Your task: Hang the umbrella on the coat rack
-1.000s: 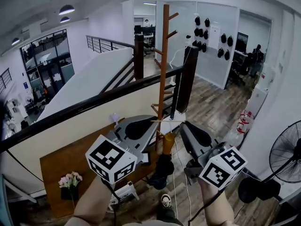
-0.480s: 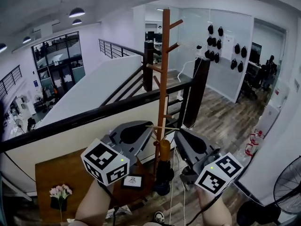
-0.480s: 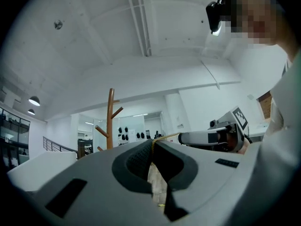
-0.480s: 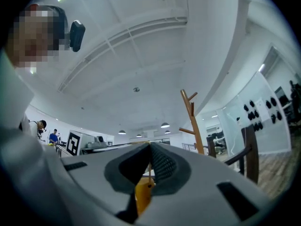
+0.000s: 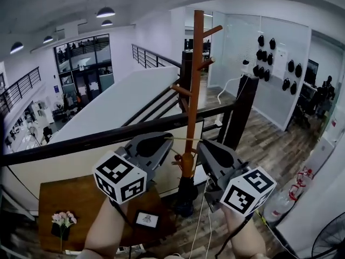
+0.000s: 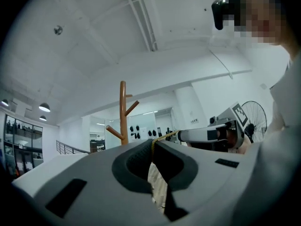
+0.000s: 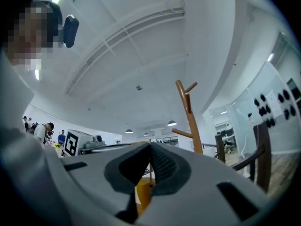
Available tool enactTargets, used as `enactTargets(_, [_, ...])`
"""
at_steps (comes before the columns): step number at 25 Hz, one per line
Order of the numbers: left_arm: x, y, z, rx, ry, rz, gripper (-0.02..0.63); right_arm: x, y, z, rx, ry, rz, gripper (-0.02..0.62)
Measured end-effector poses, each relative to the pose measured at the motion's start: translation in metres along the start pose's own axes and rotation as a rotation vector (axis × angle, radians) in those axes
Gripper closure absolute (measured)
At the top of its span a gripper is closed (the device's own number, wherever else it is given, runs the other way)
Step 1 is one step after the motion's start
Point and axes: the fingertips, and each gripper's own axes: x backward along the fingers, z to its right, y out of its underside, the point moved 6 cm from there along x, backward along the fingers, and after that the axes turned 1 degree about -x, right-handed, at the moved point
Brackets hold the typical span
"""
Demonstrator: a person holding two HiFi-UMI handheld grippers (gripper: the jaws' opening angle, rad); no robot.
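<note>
Umbrella point(image 5: 186, 194): folded, black, hanging handle-up in mid-air between the two grippers, not on a peg yet.

- Railing point(image 5: 108, 136): dark handrail running across the head view behind everything, with a dark post point(image 5: 241, 109) on the right.
- Coat rack point(image 5: 195, 80): wooden pole with angled pegs, upright just behind the umbrella. Its upper pegs sit well above the umbrella. Can't tell whether the umbrella touches the pole.
- Table point(image 5: 75, 190): brown, lower left below the railing. It has flowers point(image 5: 62, 219) near its left end and a small card point(image 5: 146, 219) near the right.
- Left gripper point(image 5: 171, 138): jaws pinched tight on the yellow wrist loop point(image 5: 187, 140). Its own view shows the cord clamped at the jaw tips point(image 6: 153, 142), with pale fabric visible below the pads.
- Right gripper point(image 5: 200, 142): jaws also clamped on the loop's other end. Its own view shows the tips together point(image 7: 149, 147) with the orange handle point(image 7: 143, 191) just beneath.
- The loop is stretched roughly level between the two grippers and crosses in front of the pole.
- Handle point(image 5: 188, 164): orange-yellow, hanging from the middle of the loop with the black canopy straight below it.
</note>
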Motion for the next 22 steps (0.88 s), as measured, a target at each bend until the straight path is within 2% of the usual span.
enactTargets(4, [-0.010,-0.002,-0.026,0.053,-0.003,0.006,0.606,-0.027,-0.002,0.015,-0.025,-0.036,0.006,0.586])
enactTargets(9, [-0.016,-0.003,-0.052,0.006,-0.050,-0.008,0.606,-0.054,-0.004,0.023,-0.034,-0.054,0.008,0.586])
enactTargets(16, [-0.035,-0.018,-0.098,0.023,-0.005,0.014,0.606,-0.092,-0.018,0.033,-0.062,-0.046,0.032,0.586])
enactTargets(22, [-0.051,-0.032,-0.141,0.100,0.024,0.068,0.605,-0.128,-0.031,0.038,-0.069,-0.034,0.042,0.586])
